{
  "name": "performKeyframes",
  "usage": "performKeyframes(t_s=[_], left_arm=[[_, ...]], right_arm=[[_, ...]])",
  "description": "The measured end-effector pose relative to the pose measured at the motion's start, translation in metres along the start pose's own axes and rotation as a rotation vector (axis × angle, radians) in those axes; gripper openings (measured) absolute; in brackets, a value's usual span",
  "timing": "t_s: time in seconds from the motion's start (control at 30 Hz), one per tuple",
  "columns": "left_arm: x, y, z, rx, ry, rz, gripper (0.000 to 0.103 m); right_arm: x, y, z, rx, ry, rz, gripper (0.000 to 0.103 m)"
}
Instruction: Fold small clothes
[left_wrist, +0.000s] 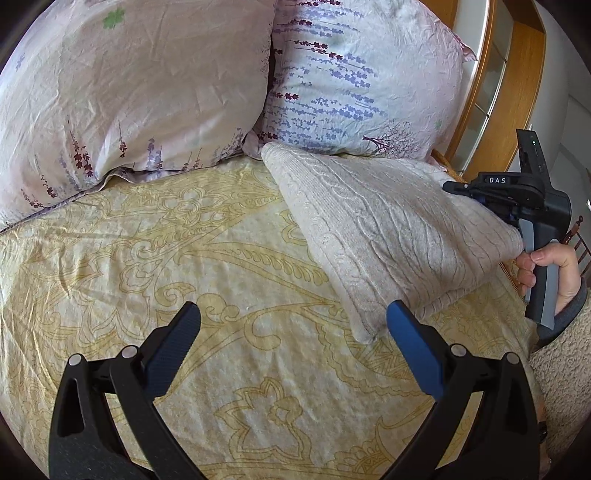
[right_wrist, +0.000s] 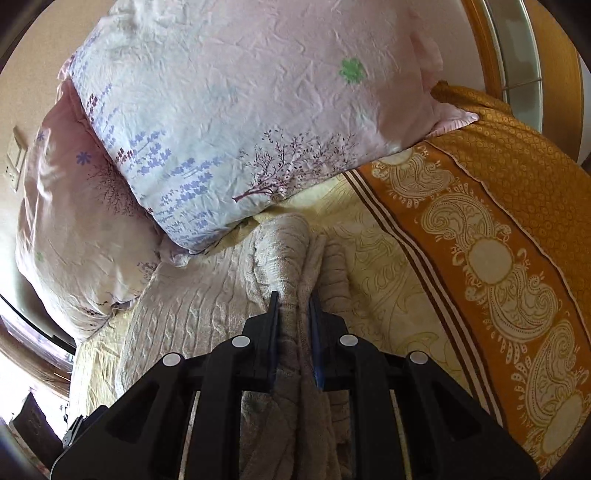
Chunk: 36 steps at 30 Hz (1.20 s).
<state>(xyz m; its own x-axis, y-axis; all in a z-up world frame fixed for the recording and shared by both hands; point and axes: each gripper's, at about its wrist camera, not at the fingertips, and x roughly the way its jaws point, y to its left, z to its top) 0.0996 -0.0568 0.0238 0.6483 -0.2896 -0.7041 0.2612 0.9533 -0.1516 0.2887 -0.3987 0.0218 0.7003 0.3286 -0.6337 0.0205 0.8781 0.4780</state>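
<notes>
A cream cable-knit sweater (left_wrist: 388, 229) lies on the yellow patterned bedspread (left_wrist: 184, 266), its right edge lifted. My right gripper (right_wrist: 293, 306) is shut on a bunched fold of the sweater (right_wrist: 207, 306); it shows in the left wrist view (left_wrist: 517, 221) at the sweater's right edge, held by a hand. My left gripper (left_wrist: 291, 325) is open and empty, low over the bedspread, its right finger (left_wrist: 413, 339) just beside the sweater's near corner.
Two floral pillows (left_wrist: 129, 92) (left_wrist: 362, 81) lie at the head of the bed, just behind the sweater. An orange paisley blanket (right_wrist: 498, 240) lies to the right. A wooden headboard (left_wrist: 517, 92) stands at the far right.
</notes>
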Motion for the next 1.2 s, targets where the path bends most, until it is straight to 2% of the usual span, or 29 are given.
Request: performKeyframes(t_s=[0.13,0.33,0.53,0.6,0.63,0.7,0.8,0.83,0.9,0.97,1.0,1.13,1.2], left_arm=[[0.001,-0.003,0.000,0.025,0.001,0.025,0.101],[0.004,-0.009,-0.001,0.061,0.015,0.103,0.101],[0.004,-0.012,-0.001,0.077,0.020,0.133,0.101],[0.004,-0.013,-0.001,0.080,0.021,0.138,0.101],[0.004,-0.013,-0.001,0.080,0.023,0.141,0.101],[0.005,-0.014,-0.001,0.084,0.023,0.145,0.101],[0.006,-0.015,-0.001,0.092,0.029,0.146,0.101],[0.007,-0.015,-0.001,0.092,0.030,0.145,0.101],[0.007,-0.015,-0.001,0.090,0.034,0.143,0.101],[0.007,-0.015,-0.001,0.086,0.035,0.143,0.101],[0.007,-0.015,-0.001,0.087,0.033,0.145,0.101],[0.007,-0.017,-0.001,0.099,0.032,0.161,0.101],[0.007,-0.018,0.000,0.101,0.033,0.163,0.101]], right_arm=[[-0.014,0.004,0.007,-0.020,-0.061,-0.011,0.015],[0.004,-0.027,-0.007,0.063,0.007,-0.034,0.015],[-0.003,-0.020,-0.006,0.047,-0.031,-0.028,0.014],[-0.009,-0.018,-0.006,0.034,-0.055,-0.033,0.009],[-0.011,-0.019,-0.007,0.031,-0.067,-0.040,0.000],[-0.017,-0.025,0.000,0.030,-0.089,-0.051,0.000],[-0.018,-0.039,-0.003,0.058,-0.054,-0.026,0.000],[-0.018,-0.043,-0.004,0.078,-0.042,-0.007,0.003],[-0.019,-0.045,-0.006,0.101,-0.031,0.012,0.016],[-0.016,-0.043,-0.006,0.122,-0.013,0.032,0.062],[-0.013,-0.041,-0.005,0.121,-0.007,0.036,0.065],[0.002,-0.027,0.003,0.076,0.021,0.037,0.063],[0.011,-0.021,0.004,0.044,0.050,0.019,0.044]])
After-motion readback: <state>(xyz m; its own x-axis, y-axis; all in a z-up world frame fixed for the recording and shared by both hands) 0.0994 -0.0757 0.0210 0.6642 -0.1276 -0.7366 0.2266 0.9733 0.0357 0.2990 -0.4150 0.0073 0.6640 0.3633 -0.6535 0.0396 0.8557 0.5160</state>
